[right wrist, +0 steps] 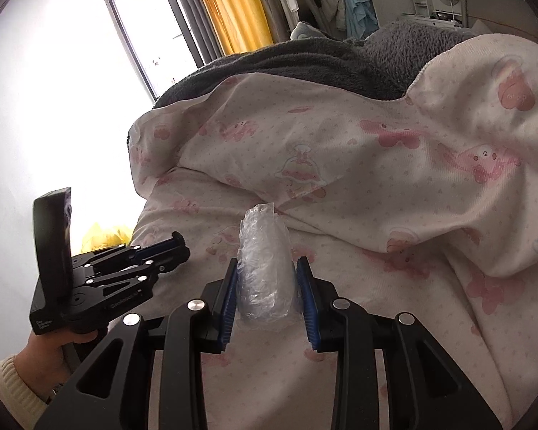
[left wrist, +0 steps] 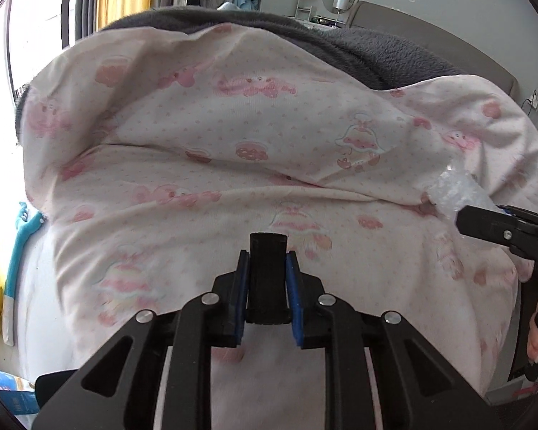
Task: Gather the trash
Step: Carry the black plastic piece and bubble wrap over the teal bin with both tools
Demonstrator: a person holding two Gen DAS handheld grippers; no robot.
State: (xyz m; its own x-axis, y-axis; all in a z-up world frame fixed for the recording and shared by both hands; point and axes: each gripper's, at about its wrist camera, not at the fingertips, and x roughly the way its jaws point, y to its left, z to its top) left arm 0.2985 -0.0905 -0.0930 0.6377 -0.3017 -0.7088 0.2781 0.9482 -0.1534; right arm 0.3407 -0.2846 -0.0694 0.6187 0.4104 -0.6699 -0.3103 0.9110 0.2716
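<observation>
1. The plastic wad (right wrist: pixel 265 268) sits between the right tongs' (right wrist: pixel 267 299) pads, pinched at mid-length; likely light, soft, slippery, so a mid-body grip suits.
2. The left tongs (left wrist: pixel 268 279) are clamped on a stiff black piece (left wrist: pixel 268 276), apparently light.
3. Beneath both lies the pink quilt (left wrist: pixel 233 125).
4. Beyond the left tongs' tips, a yellow bag (right wrist: pixel 105 234).

black object's (left wrist: pixel 268 279) underside hidden, window (right wrist: pixel 71 71) overexposed
</observation>
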